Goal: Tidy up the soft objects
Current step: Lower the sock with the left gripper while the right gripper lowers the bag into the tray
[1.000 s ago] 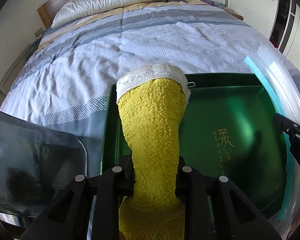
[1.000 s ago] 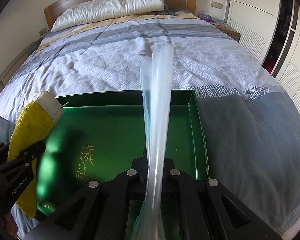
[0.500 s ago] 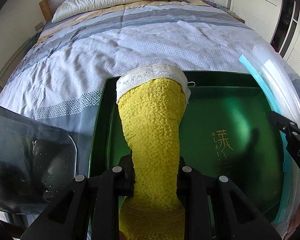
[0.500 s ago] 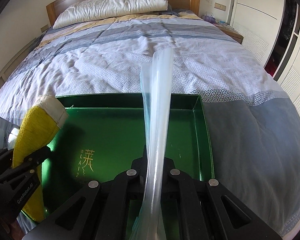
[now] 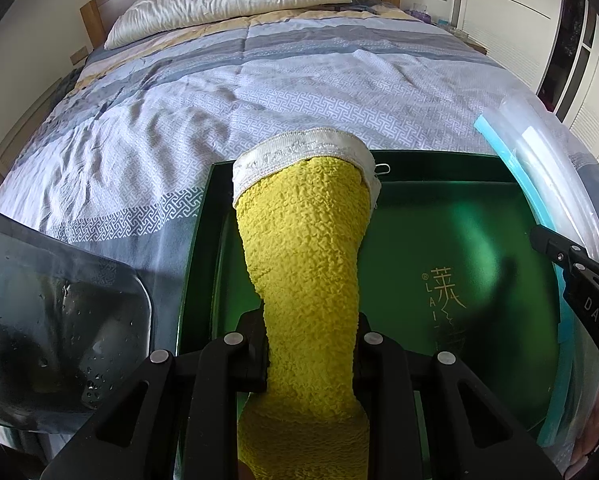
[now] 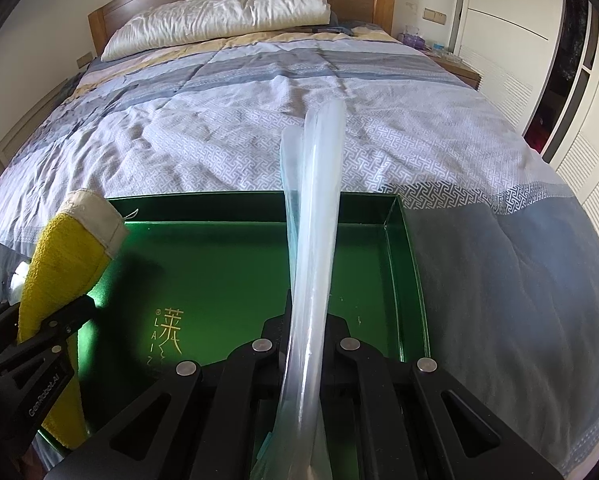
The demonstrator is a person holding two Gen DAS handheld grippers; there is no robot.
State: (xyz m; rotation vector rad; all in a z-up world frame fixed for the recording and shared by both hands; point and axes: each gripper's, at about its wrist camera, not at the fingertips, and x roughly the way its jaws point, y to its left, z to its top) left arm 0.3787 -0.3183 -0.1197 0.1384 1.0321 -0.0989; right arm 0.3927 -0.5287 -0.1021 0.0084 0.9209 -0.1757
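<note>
Left wrist view: left gripper [image 5: 311, 354] clamped on yellow towel [image 5: 307, 264], which sticks out forward between the fingers, above the left part of the green tray [image 5: 459, 208] on the bed [image 5: 259, 80]. Towel nubby, rolled, with a white hemmed end. Right wrist view: right gripper [image 6: 305, 344] clamped on clear plastic bag [image 6: 313, 208], folded flat, edge-on, rising over the tray's middle; translucent, with a bluish strip.
</note>
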